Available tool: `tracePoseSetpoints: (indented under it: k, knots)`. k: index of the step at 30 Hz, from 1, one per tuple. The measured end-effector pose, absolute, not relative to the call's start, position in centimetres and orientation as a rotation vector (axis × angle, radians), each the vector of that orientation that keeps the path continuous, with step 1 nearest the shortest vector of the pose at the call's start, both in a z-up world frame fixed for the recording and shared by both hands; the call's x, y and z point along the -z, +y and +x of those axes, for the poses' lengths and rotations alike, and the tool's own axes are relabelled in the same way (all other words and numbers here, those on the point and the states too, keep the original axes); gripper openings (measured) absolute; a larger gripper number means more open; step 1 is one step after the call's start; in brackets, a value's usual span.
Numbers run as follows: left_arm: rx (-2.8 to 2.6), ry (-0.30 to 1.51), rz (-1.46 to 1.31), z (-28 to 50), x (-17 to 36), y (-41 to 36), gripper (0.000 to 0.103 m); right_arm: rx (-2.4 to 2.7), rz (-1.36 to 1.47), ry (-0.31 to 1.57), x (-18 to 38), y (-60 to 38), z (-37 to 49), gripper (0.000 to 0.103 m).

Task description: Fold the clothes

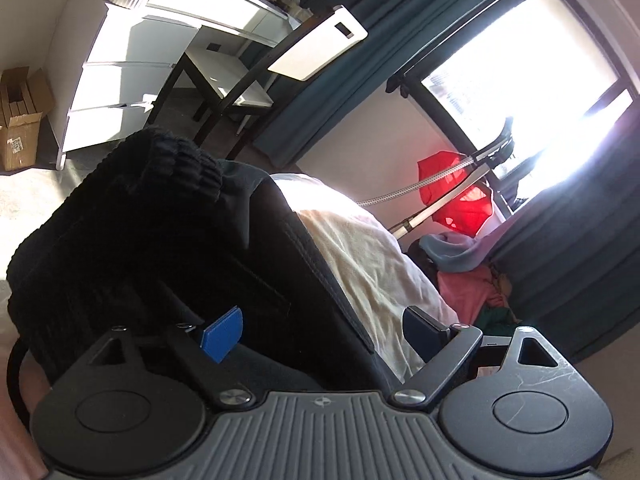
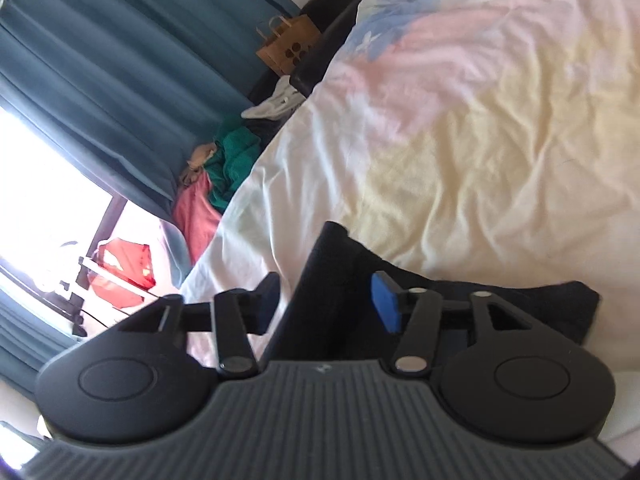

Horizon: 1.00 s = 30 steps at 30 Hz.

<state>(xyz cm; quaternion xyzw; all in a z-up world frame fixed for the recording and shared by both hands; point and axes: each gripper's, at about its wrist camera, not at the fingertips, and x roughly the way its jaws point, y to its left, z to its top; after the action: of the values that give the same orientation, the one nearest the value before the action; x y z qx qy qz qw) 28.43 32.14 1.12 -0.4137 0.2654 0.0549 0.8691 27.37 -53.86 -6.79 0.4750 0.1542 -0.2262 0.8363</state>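
A dark navy garment [image 1: 256, 264] lies on the pale bed sheet [image 1: 372, 256], next to a black ribbed corduroy piece [image 1: 120, 216]. My left gripper [image 1: 320, 332] is open, with the dark cloth lying between its blue pads [image 1: 222, 334]. In the right wrist view the same dark garment [image 2: 328, 292] rises as a folded edge between the fingers of my right gripper [image 2: 326, 304], which is open around it. More of the cloth [image 2: 552, 308] lies flat on the sheet [image 2: 480, 140] to the right.
A pile of pink, green and blue clothes [image 1: 472, 268] lies between the bed and the teal curtains [image 1: 560, 264]; it also shows in the right wrist view [image 2: 216, 184]. A white dresser [image 1: 120, 80], a cardboard box [image 1: 20, 116] and a dark stool [image 1: 224, 76] stand beyond.
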Motion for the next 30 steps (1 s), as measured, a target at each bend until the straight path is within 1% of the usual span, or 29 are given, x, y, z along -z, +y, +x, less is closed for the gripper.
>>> tracePoseSetpoints:
  k: [2, 4, 7, 8, 9, 10, 11, 13, 16, 19, 24, 25, 26, 27, 28, 29, 30]
  knots:
    - [-0.113, 0.523, -0.965, 25.0, 0.0, 31.8, 0.093, 0.449, 1.035, 0.309, 7.5, -53.3, 24.4, 0.066]
    - [-0.118, 0.508, -1.072, 22.1, 1.8, 31.5, 0.093, 0.42, 1.086, 0.307, 8.7, -52.9, 21.7, 0.066]
    - [-0.164, 0.556, -1.221, 19.8, 5.2, 31.9, 0.093, 0.391, 1.201, 0.343, 11.4, -52.4, 19.0, 0.067]
    - [-0.174, 0.576, -1.272, 19.3, 6.3, 32.2, 0.092, 0.377, 1.233, 0.379, 12.1, -52.3, 18.8, 0.068]
    - [-0.165, 0.595, -1.3, 19.4, 7.0, 32.6, 0.092, 0.362, 1.263, 0.421, 12.9, -52.2, 18.7, 0.072]
    - [-0.171, 0.609, -1.269, 19.8, 6.9, 32.8, 0.092, 0.334, 1.295, 0.445, 13.5, -52.0, 18.8, 0.075]
    - [-0.177, 0.622, -1.237, 20.3, 6.9, 32.9, 0.091, 0.302, 1.328, 0.464, 14.2, -51.9, 19.0, 0.076]
    - [-0.213, 0.602, -1.176, 21.2, 6.5, 33.2, 0.093, 0.217, 1.404, 0.456, 15.5, -51.8, 19.6, 0.076]
    - [-0.201, 0.56, -1.235, 22.6, 8.1, 33.9, 0.095, 0.2, 1.424, 0.43, 16.6, -51.7, 20.9, 0.076]
    - [-0.189, 0.495, -1.225, 24.1, 9.6, 34.4, 0.094, 0.213, 1.386, 0.387, 16.6, -51.4, 22.6, 0.077]
    - [-0.216, 0.419, -1.111, 26.6, 10.0, 34.0, 0.091, 0.248, 1.19, 0.355, 15.9, -50.7, 26.6, 0.076]
    - [-0.228, 0.408, -1.093, 26.9, 10.0, 33.9, 0.086, 0.262, 1.16, 0.344, 15.7, -50.5, 27.0, 0.066]
    - [-0.24, 0.397, -1.077, 27.1, 10.1, 33.7, 0.068, 0.27, 1.134, 0.346, 15.7, -50.5, 27.4, 0.059]
    - [-0.252, 0.386, -1.072, 27.0, 10.2, 33.7, 0.058, 0.277, 1.109, 0.351, 15.7, -50.5, 27.7, 0.035]
    - [-0.263, 0.375, -1.066, 27.0, 10.4, 33.7, 0.046, 0.284, 1.084, 0.356, 15.8, -50.5, 28.0, 0.025]
    - [-0.275, 0.365, -1.06, 27.0, 10.6, 33.7, 0.039, 0.291, 1.059, 0.362, 15.8, -50.6, 28.4, 0.023]
    - [-0.284, 0.354, -1.056, 26.9, 10.6, 33.7, 0.034, 0.289, 1.062, 0.357, 15.8, -50.7, 28.3, 0.019]
